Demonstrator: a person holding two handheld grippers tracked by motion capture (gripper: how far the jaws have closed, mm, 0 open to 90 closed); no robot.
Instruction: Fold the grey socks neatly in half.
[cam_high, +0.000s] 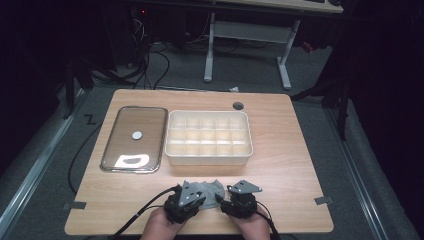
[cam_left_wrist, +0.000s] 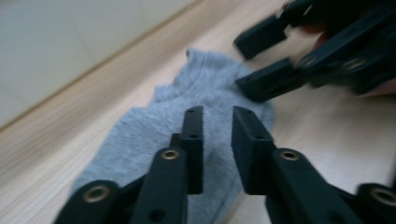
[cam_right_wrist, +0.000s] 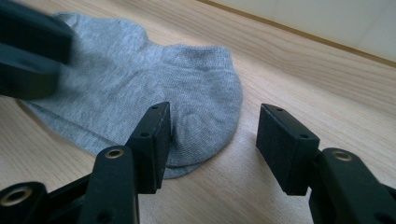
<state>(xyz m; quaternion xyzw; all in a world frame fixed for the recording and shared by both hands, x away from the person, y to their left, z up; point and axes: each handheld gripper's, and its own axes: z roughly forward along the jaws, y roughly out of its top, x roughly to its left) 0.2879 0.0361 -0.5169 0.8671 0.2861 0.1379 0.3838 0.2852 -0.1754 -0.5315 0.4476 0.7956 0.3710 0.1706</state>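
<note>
Grey sock (cam_high: 211, 189) lies flat on the wooden table (cam_high: 295, 150), right at the near edge, between the two tools. Left gripper (cam_left_wrist: 218, 122) hovers over it, jaws narrow with a slim gap and nothing pinched. Right gripper (cam_right_wrist: 212, 126) sits at the sock's rounded end, jaws spread wide, empty, one jaw over the fabric and one over bare wood. Farther back, a cream divided box (cam_high: 209, 156) stands, and just beside it, a clear lid (cam_high: 134, 162).
</note>
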